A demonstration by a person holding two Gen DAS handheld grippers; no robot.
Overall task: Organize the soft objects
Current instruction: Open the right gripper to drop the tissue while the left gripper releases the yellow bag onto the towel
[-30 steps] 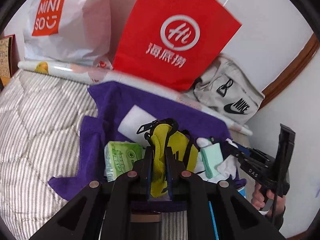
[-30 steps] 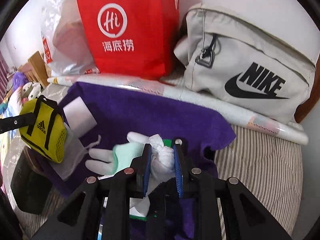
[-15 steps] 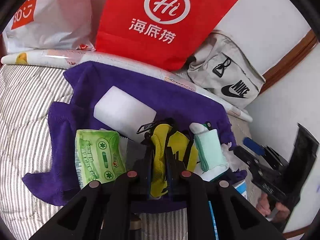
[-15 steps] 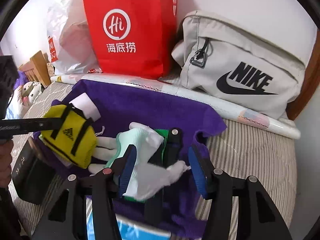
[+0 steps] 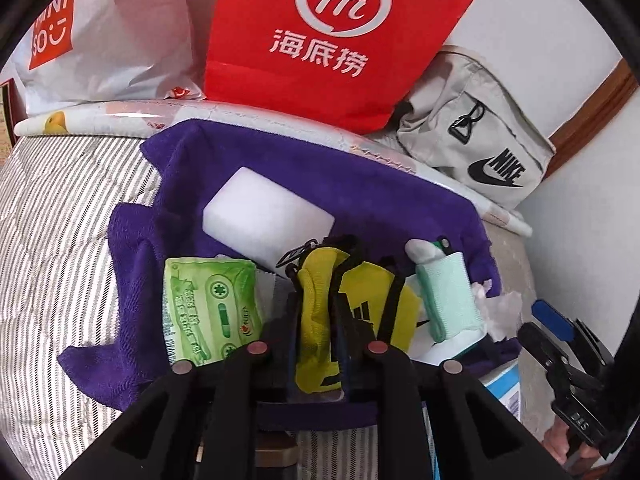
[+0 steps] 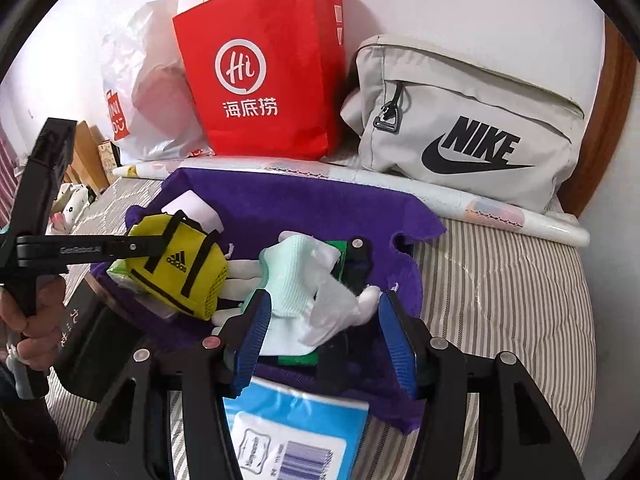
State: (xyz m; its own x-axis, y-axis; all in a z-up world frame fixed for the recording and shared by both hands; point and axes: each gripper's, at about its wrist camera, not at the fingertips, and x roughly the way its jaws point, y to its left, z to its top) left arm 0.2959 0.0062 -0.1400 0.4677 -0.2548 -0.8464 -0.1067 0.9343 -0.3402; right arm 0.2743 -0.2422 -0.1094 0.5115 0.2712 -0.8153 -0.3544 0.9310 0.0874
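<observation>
Left gripper [image 5: 316, 320] clamps yellow mesh Adidas pouch [image 6: 180, 264]; right gripper [image 6: 324, 332] spread wide

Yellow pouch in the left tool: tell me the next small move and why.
Probably lower the yellow pouch onto the purple towel and open the left tool. It is clamped and held above the towel, beside the white gloves, while the right tool stands open around them, holding nothing.

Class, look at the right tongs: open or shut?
Open. The right tongs stand wide apart around the white glove, their blue pads not pressing it.
</observation>
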